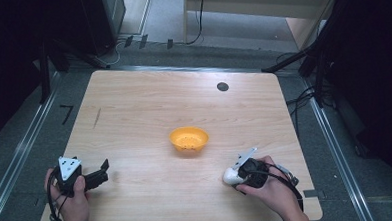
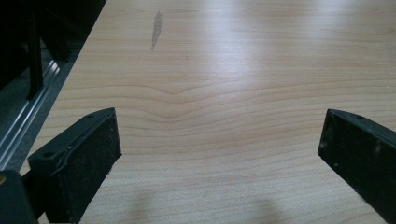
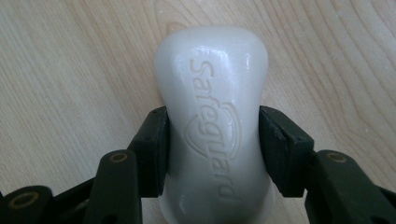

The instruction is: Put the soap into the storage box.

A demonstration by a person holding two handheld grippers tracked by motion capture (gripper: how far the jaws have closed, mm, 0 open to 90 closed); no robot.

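While the left gripper (image 1: pixel 99 176) sits idle near the table's (image 1: pixel 134 108) front left corner, the high view has the right gripper (image 1: pixel 235 173) near the front right, clamped on a white soap (image 1: pixel 231 176). An orange bowl (image 1: pixel 189 140), round and smooth, sits mid-table, well apart from both. The tabletop is pale wood grain with rounded corners.

Left gripper view: jaws wide apart, nothing between them, just bare wood with a small grey smudge (image 2: pixel 156 29) farther off.

Right gripper view: the soap (image 3: pixel 215 116) is a glossy, waisted bar with "Safeguard" embossed along it. Both black pads (image 3: pixel 156 149) press its narrow middle from either side. It lies flat on the wood, long axis running straight away from the camera, between the jaws.
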